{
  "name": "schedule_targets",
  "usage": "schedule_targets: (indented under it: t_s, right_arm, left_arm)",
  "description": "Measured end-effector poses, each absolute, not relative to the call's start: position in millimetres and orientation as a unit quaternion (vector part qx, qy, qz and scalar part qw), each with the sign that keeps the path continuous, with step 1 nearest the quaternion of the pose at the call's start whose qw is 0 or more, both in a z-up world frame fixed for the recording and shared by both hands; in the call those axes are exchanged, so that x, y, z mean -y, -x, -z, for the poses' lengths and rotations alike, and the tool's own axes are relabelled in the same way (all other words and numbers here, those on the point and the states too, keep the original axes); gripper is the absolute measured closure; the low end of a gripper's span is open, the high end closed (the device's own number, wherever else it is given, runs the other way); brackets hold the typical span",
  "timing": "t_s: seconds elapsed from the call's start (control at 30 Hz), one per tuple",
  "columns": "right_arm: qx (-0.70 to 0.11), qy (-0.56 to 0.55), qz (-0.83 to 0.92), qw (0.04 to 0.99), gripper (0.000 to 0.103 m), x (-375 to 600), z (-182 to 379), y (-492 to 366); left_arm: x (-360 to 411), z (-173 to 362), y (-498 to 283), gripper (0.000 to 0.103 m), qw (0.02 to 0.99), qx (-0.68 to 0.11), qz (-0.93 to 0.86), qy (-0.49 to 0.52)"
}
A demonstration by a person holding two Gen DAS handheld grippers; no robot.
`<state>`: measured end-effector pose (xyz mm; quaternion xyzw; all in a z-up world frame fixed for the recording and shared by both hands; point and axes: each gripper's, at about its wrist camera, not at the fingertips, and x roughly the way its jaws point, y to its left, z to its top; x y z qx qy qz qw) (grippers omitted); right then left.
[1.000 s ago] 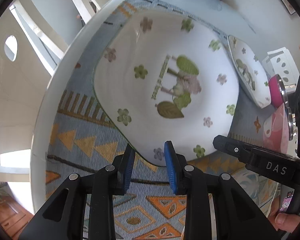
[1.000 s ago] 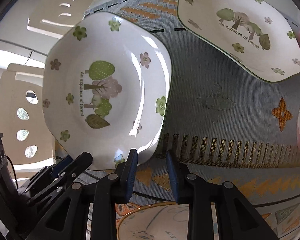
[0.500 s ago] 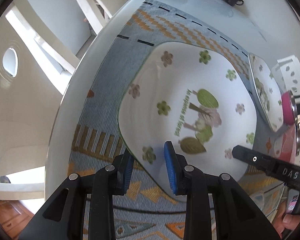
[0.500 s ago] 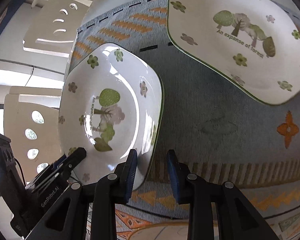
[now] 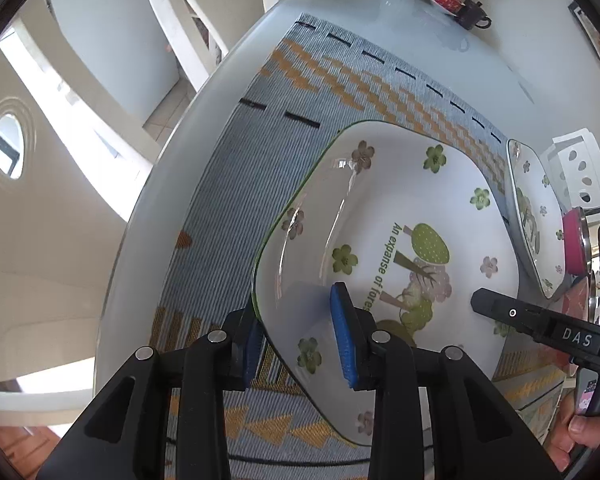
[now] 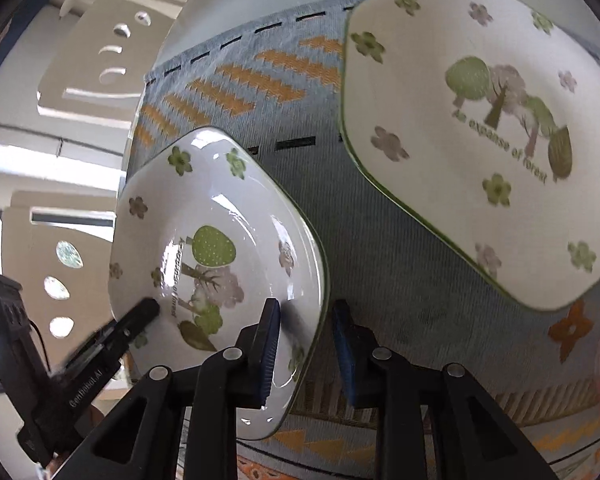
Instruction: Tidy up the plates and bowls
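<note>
Left wrist view, left gripper point(image 5: 300, 334) spread astride the near rim of the forest-print bowl point(image 5: 384, 248), bowl on the woven placemat point(image 5: 236, 200), right wrist view, right gripper point(image 6: 306, 346) spread astride the same bowl's point(image 6: 220, 256) edge, matching plate point(image 6: 476, 128) beyond.

Lighting: bright daylight on both of my feeds, coming from blown-out windows at the left edges. Glare: white streaks on the glazed inside of the forest-print bowl point(image 5: 384, 248) point(image 6: 220, 264). Blur: the forest-print plate point(image 6: 488, 136) smears on my right wrist feed; the left feed is sharp. Distortion: strong fisheye bending, black vignette at the corners.
</note>
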<state>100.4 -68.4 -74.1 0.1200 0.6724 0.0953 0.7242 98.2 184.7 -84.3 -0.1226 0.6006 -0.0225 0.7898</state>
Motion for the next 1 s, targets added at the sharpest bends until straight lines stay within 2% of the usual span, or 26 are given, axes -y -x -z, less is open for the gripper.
schedule_targets:
  t_s: [0.03, 0.47, 0.63, 1.0]
  right_arm:
    - [-0.669, -0.115, -0.102, 0.727, 0.084, 65.6, 73.8, -100.1]
    - [-0.662, -0.097, -0.122, 0.733, 0.084, 63.7, 64.4, -93.6]
    - [-0.666, -0.104, -0.131, 0.727, 0.084, 67.5, 67.3, -87.6]
    - [-0.658, -0.157, -0.13, 0.725, 0.085, 85.9, 78.1, -96.8]
  left_arm:
    - [-185.1, 83.6, -98.1, 0.075, 0.79, -0.6, 0.022, 0.123]
    - [-183.4, 75.4, -94.4, 0.076, 0.797, -0.594, 0.039, 0.099]
    - [-184.1, 72.7, -86.3, 0.082, 0.797, -0.593, 0.041, 0.109]
    - [-186.1, 81.1, -92.3, 0.08, 0.797, -0.591, 0.04, 0.119]
